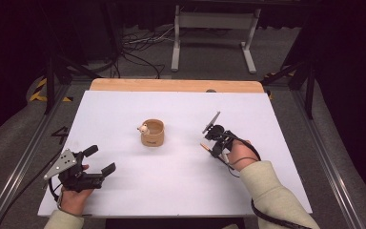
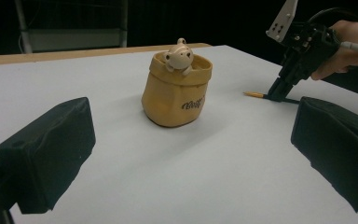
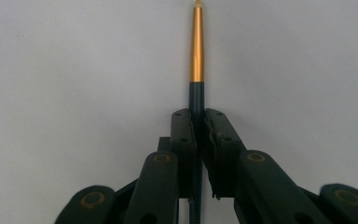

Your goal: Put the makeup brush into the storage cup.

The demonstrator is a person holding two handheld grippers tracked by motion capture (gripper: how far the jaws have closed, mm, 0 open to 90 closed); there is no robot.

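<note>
A tan cloth-look pot [image 1: 153, 133] [image 2: 176, 92] with a small bear figure [image 1: 144, 128] [image 2: 179, 55] on its rim stands in the middle of the white table [image 1: 171, 181]. To its right, my right gripper [image 1: 211, 147] [image 2: 279, 93] [image 3: 199, 122] points down at the table, shut on a pen [image 3: 196, 51] with a dark barrel and a gold-orange tip [image 1: 203, 146] [image 2: 254, 94]; the tip sticks out past the jaws, low over the surface. My left gripper [image 1: 100, 160] lies open at the front left, its pads [image 2: 51, 149] far apart and nothing between them.
A wooden strip [image 1: 176, 85] runs along the table's far edge. Beyond it stand a white metal frame [image 1: 214, 28] and loose cables on the floor. Metal rails [image 1: 331, 157] flank the table on both sides. A sleeved forearm [image 1: 276, 191] enters at the bottom right.
</note>
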